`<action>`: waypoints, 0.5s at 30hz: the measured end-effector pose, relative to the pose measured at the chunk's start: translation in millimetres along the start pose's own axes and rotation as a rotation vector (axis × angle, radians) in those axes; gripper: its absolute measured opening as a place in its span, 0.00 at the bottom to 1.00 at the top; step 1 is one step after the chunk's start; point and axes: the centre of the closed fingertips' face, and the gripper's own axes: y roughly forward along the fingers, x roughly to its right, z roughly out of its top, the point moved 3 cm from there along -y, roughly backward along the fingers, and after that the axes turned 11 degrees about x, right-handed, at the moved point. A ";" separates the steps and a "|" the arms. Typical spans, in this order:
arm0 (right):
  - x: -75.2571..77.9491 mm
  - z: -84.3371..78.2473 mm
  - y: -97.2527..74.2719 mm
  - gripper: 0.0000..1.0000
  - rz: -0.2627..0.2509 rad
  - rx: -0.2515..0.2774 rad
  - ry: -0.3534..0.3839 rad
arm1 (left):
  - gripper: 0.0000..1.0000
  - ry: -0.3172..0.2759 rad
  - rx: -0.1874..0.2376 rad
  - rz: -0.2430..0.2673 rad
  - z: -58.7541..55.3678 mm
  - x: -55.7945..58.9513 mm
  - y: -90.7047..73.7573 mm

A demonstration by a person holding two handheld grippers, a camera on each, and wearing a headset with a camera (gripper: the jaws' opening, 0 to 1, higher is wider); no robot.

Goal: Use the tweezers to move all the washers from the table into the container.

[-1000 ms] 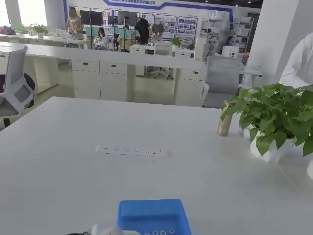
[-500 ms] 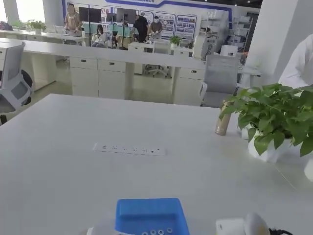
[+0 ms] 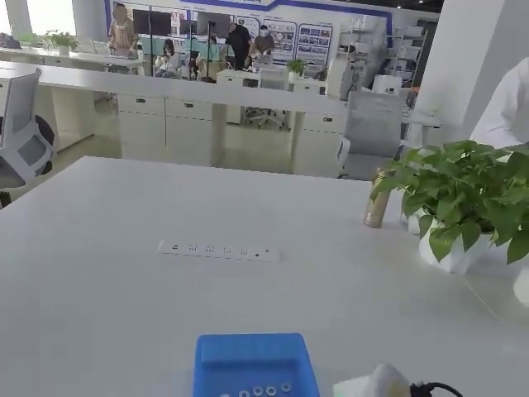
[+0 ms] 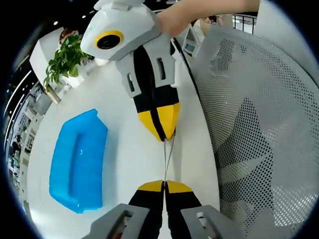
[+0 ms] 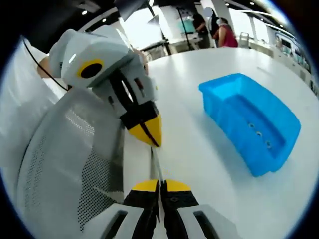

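A blue container [image 3: 254, 364] stands near the table's front edge, with several washers [image 3: 260, 390] lying inside it. In the right gripper view the container [image 5: 251, 117] is to the right, and the washers [image 5: 259, 133] sit on its floor. My two grippers face each other tip to tip. Thin metal tweezers [image 4: 166, 159] run between them. My left gripper [image 4: 163, 185] is shut on one end and my right gripper [image 5: 159, 186] on the other end of the tweezers [image 5: 155, 162]. A gripper's white top [image 3: 376, 385] pokes up right of the container.
A white power strip [image 3: 219, 251] lies mid-table. A potted plant [image 3: 463, 207] and a small bottle [image 3: 376, 207] stand at the right. A grey mesh chair back [image 4: 259, 124] is close beside the grippers at the table's near edge.
The gripper's white top at the bottom right of the head view has shifted left, closer to the container. A white part at the bottom left has dropped out of the picture.
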 end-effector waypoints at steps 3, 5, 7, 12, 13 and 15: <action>0.0 2.8 2.8 0.00 -0.022 0.019 -0.037 | 0.00 -0.062 -0.010 0.009 -4.6 -0.3 -2.0; 4.7 2.7 3.4 0.00 -0.046 0.038 -0.056 | 0.00 -0.098 0.003 0.013 -6.2 -2.0 -3.6; 6.9 3.6 2.1 0.00 -0.067 0.066 -0.044 | 0.00 -0.150 0.004 0.011 -8.0 -1.6 -4.9; 17.2 12.0 -18.3 0.03 -0.206 0.249 0.029 | 0.00 -0.149 -0.003 0.009 -9.7 -3.5 -6.2; 19.3 14.9 -28.4 0.06 -0.259 0.299 0.046 | 0.00 -0.144 -0.005 0.005 -9.5 -3.5 -6.2; 17.5 18.1 -43.0 0.11 -0.329 0.341 0.044 | 0.00 -0.144 -0.015 0.005 -9.1 -5.0 -5.9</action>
